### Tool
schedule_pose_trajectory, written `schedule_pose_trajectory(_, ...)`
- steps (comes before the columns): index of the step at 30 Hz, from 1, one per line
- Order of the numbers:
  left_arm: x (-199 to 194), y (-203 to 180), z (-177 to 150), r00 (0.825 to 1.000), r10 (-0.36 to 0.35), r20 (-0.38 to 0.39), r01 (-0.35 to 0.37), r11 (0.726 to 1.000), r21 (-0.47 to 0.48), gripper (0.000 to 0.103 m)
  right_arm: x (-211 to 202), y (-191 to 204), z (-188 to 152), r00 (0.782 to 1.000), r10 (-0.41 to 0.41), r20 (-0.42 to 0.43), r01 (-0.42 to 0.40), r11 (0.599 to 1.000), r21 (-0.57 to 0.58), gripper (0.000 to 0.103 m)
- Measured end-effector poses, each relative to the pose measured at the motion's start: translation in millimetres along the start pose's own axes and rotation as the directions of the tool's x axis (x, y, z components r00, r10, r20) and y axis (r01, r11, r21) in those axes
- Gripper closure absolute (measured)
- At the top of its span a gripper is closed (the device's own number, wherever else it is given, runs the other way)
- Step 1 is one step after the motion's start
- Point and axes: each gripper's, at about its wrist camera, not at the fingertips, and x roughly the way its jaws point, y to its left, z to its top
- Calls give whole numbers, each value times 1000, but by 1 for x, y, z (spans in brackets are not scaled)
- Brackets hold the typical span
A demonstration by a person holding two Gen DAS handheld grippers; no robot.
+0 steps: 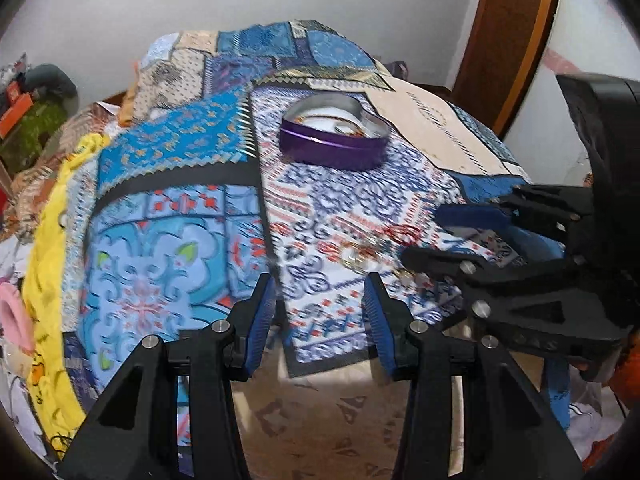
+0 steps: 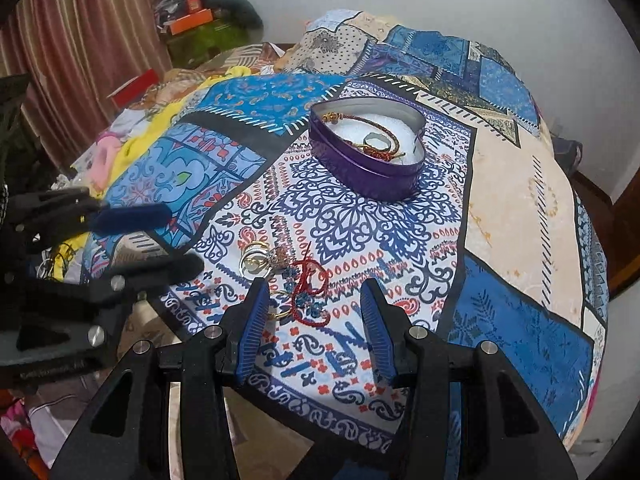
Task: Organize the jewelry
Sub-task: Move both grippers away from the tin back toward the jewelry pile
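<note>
A purple heart-shaped tin (image 2: 368,178) stands open on the patterned cloth, holding a braided red-gold bracelet (image 2: 376,124) and a ring (image 2: 376,140); it also shows in the left wrist view (image 1: 334,148). Loose jewelry lies near the cloth's front edge: gold rings (image 2: 254,258), a red cord bracelet (image 2: 308,280) and a blue beaded piece (image 2: 308,300). My right gripper (image 2: 316,294) is open, its jaws just above and around this pile. My left gripper (image 1: 320,292) is open and empty, left of the pile (image 1: 360,256). Each gripper shows in the other's view, the right (image 1: 424,236) and the left (image 2: 184,240).
The patterned blue, white and beige cloth (image 2: 520,216) covers a rounded table. Yellow fabric (image 1: 44,264) and clutter lie to the left. A brown wooden door frame (image 1: 508,40) stands at the back right. A striped curtain (image 2: 80,48) hangs at left.
</note>
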Motion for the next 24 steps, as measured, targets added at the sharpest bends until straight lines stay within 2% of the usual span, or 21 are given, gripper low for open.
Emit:
schedule_pose_trajectory(1,1,-2,-1,1000,-14,-7,14,1000,2,58,1,0,0,1000,-9,-4,9,1000,-6,76)
schedule_pose_trajectory(3,4,-9,-1,999,-25,-20,25,999,25,58,4,-3,0,1000,-8,-10,8,1000,-1,86)
schedule_pose_trajectory(4,6,-12,-1,1000,-21,-22,22,999,34,58,3,-6,0,1000,-2,-7,2,1000,9,87)
schedule_pose_trajectory(5,7,-14,-1,1000,-18,-19,19,999,39,59,2,-9,0,1000,-3,-3,3,1000,16,87)
schedule_pose_trajectory(8,13,-18,0,999,-35,-25,36,999,39,74,-4,-15,-1,999,-31,14,31,999,27,88)
schedule_pose_trajectory(10,19,-20,0,998,-51,-41,53,998,40,78,-9,-20,-2,999,-41,24,41,999,35,88)
schedule_pose_trajectory(18,29,-15,7,997,-66,-39,66,998,7,78,-28,-29,-4,997,-56,45,55,998,30,87)
schedule_pose_trajectory(24,35,-21,13,998,-49,-41,51,998,46,78,-27,-30,-3,998,-38,53,36,999,37,83)
